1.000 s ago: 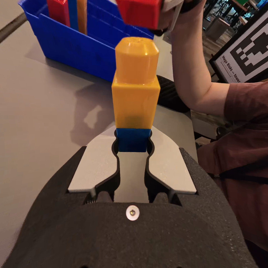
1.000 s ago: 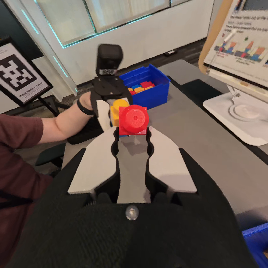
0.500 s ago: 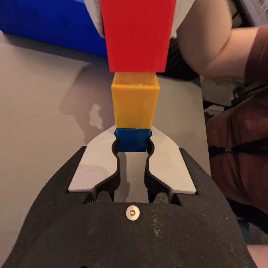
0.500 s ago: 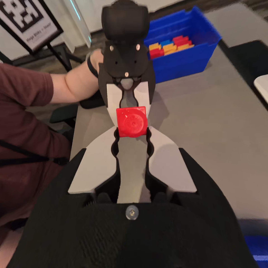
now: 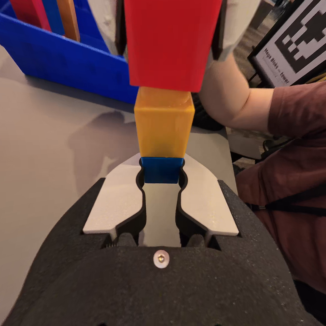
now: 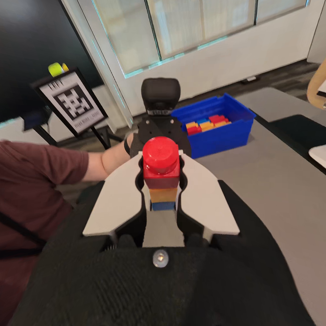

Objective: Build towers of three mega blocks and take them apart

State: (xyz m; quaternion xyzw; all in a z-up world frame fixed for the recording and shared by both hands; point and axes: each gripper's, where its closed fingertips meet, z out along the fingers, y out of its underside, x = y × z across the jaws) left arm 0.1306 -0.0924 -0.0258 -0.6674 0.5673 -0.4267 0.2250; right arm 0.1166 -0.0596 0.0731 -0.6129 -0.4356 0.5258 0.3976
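Since a second ago the red block (image 5: 172, 42) has come from hanging apart above the yellow block's stud down onto it, and the stud is now swallowed inside the red one; only a sliver of yellow shoulder shows under its lower edge.

Nearest in the left wrist view, the left claw (image 5: 162, 170) is clamped on the blue block (image 5: 161, 170), both black pads pressed against its sides. On it stands the yellow block (image 5: 163, 130), then the red one, whose top runs out of the picture. The tower counts three blocks, one of each colour, and stands on the grey bench (image 5: 44, 150). In the right wrist view the right claw (image 6: 161, 169) grips the red block (image 6: 160, 164) at its sides; the yellow (image 6: 163, 195) and blue (image 6: 163, 206) blocks show below only as narrow bands between the fingers.

Behind the tower, the body of the left claw is half hidden by the red stud. Farther back one blue bin (image 6: 220, 139) sits on the bench, holding red, yellow and blue blocks packed too tightly and blurred to count. One framed sign (image 6: 72, 102) on a stand is smeared by motion, with a yellow-green thing above it too blurred to name. The person's maroon sleeve (image 6: 35, 169) is cut off at the left edge.
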